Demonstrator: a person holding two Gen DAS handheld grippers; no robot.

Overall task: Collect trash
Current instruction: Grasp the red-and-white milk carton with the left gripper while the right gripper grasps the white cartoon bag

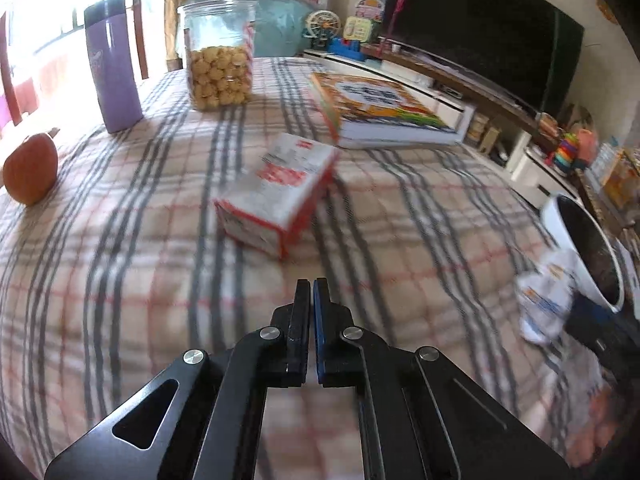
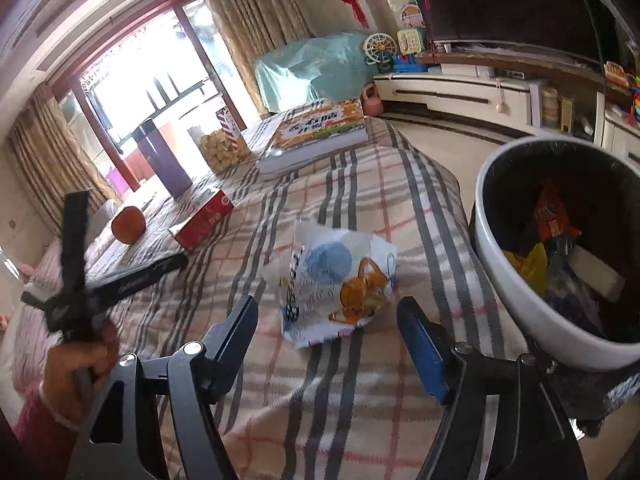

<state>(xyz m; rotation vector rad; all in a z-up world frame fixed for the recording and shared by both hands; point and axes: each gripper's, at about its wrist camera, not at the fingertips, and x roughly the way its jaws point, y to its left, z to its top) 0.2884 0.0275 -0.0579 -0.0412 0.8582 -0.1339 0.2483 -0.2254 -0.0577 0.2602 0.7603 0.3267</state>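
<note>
A crumpled white snack wrapper [image 2: 336,280] with blue and orange print lies on the plaid cloth, just ahead of and between the fingers of my right gripper [image 2: 328,312], which is open and empty. The wrapper also shows at the right edge of the left wrist view [image 1: 544,300]. A white bin [image 2: 500,280] with a black liner, holding trash, stands at the table's right edge; it also shows in the left wrist view [image 1: 584,248]. A red and white carton [image 1: 280,188] lies ahead of my left gripper [image 1: 311,284], which is shut and empty. The carton shows too in the right wrist view [image 2: 204,216].
On the cloth stand a purple flask [image 1: 114,64], a clear jar of snacks [image 1: 218,52], an orange fruit [image 1: 30,168] and a thick book [image 1: 384,108]. A TV [image 1: 480,20] on a low cabinet stands to the right. The left gripper [image 2: 132,272] lies over the table's left side.
</note>
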